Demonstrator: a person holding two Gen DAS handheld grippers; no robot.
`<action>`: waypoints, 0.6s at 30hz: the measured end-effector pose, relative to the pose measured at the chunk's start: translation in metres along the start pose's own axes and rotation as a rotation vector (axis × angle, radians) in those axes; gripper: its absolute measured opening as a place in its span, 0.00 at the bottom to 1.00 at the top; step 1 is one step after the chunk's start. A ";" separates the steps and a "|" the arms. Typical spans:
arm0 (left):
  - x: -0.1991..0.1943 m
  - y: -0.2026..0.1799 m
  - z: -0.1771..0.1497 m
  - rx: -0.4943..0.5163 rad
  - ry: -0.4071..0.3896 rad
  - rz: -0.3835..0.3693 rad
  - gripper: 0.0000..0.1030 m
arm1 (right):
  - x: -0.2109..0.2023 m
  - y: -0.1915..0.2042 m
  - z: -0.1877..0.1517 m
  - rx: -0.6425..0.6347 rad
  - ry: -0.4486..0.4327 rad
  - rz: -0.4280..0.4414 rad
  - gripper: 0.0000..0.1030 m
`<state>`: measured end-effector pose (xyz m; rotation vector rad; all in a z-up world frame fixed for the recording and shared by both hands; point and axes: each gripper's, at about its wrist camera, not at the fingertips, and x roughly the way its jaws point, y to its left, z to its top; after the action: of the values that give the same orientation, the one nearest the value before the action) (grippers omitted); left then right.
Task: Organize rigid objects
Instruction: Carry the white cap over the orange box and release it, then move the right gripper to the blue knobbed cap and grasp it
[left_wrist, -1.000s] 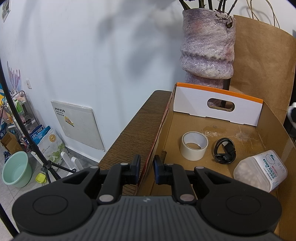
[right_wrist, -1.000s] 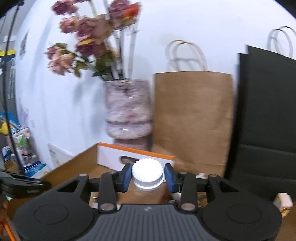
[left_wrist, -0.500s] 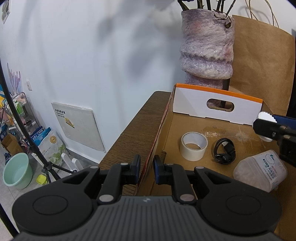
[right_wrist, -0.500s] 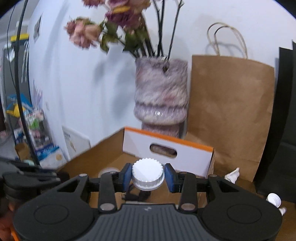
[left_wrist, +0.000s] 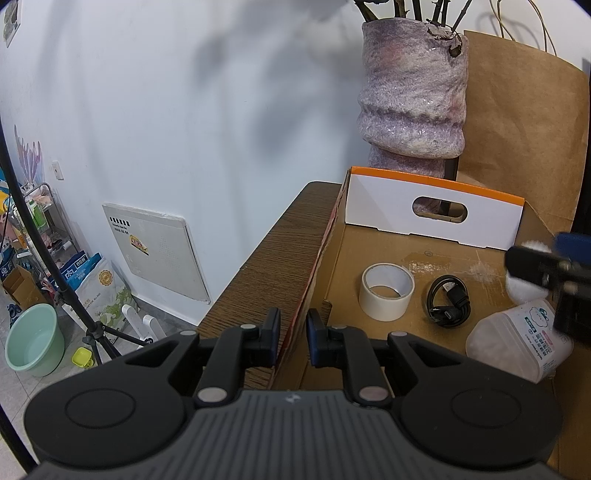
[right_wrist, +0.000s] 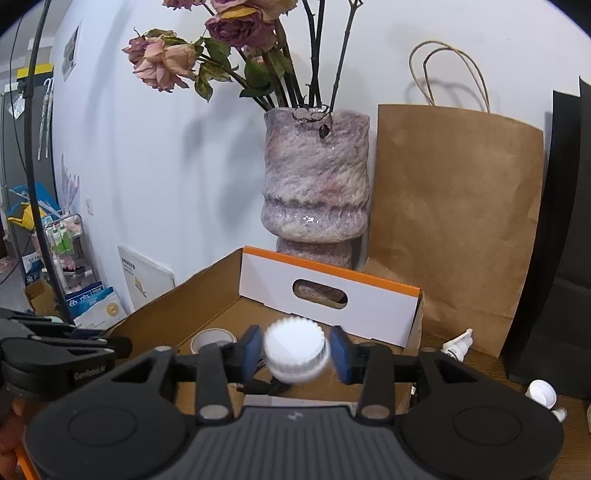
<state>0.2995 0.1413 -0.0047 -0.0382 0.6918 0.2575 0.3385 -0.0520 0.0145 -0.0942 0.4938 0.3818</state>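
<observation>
My left gripper (left_wrist: 293, 334) is shut on the left wall of the cardboard box (left_wrist: 314, 273), one finger on each side of it. Inside the box lie a roll of white tape (left_wrist: 386, 291), a coiled black cable (left_wrist: 448, 301) and a clear plastic jar on its side (left_wrist: 517, 345). My right gripper (right_wrist: 295, 353) is over the box, its jaws parted. A white bottle with a ribbed cap (right_wrist: 296, 350) is blurred between the fingers, with gaps on both sides. The right gripper also shows at the right edge of the left wrist view (left_wrist: 554, 269).
A purple vase (right_wrist: 316, 184) with dried roses and a brown paper bag (right_wrist: 454, 221) stand behind the box. A small white spray bottle (right_wrist: 458, 343) and white caps (right_wrist: 541, 393) lie on the wooden table right of the box. A black panel (right_wrist: 554, 240) stands at right.
My right gripper has moved in over the box and its jaws have opened; the white bottle has come loose between them. My left gripper has kept its hold on the box wall.
</observation>
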 end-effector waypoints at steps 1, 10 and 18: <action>0.000 0.000 0.000 0.001 0.000 0.000 0.15 | -0.001 0.000 0.000 -0.003 -0.001 -0.005 0.81; 0.000 0.000 0.000 0.001 0.000 0.000 0.15 | -0.006 0.006 0.000 -0.046 -0.026 -0.032 1.00; 0.000 0.000 0.000 0.000 0.000 0.000 0.15 | -0.006 0.007 0.000 -0.058 -0.025 -0.035 1.00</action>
<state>0.2994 0.1412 -0.0048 -0.0380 0.6915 0.2577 0.3305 -0.0474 0.0177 -0.1534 0.4558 0.3623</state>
